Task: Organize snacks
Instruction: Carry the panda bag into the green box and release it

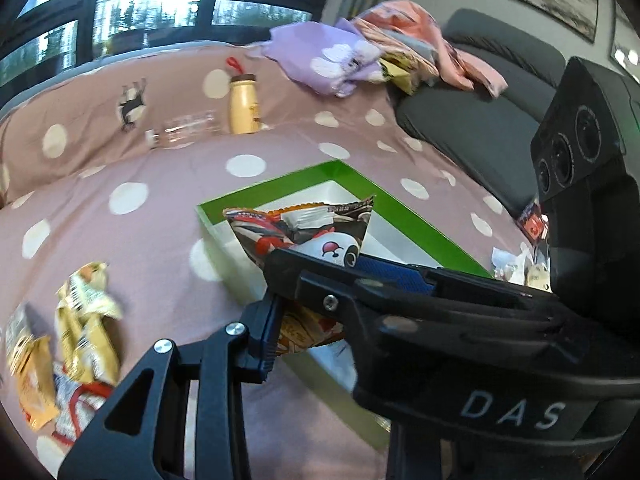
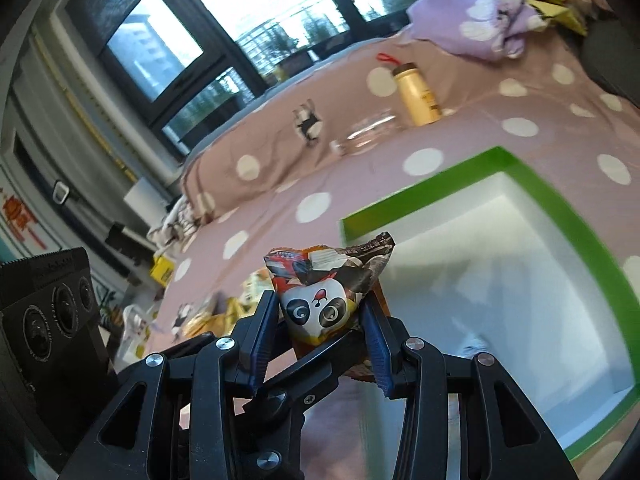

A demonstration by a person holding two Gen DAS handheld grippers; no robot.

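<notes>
A panda-print snack packet (image 2: pixel 324 300) is clamped between my right gripper's (image 2: pixel 322 312) blue-padded fingers, held above the near left corner of a green box with a white inside (image 2: pixel 560 216). In the left wrist view the same packet (image 1: pixel 304 232) is seen over the green box (image 1: pixel 404 208), with the right gripper's body crossing in front. My left gripper (image 1: pixel 288 300) also appears shut on the packet's lower part; one blue-edged finger (image 1: pixel 268 336) shows, the other is hidden. A pile of gold and orange snack packets (image 1: pixel 76 332) lies on the spotted pink bedcover at the left.
A cream bottle with a brown cap (image 1: pixel 243 104) stands at the back beside a clear bottle lying down (image 1: pixel 184 130). Lilac and pink bedding (image 1: pixel 340 56) is heaped by a grey sofa (image 1: pixel 480 128). More small packets (image 1: pixel 516 264) lie right of the box.
</notes>
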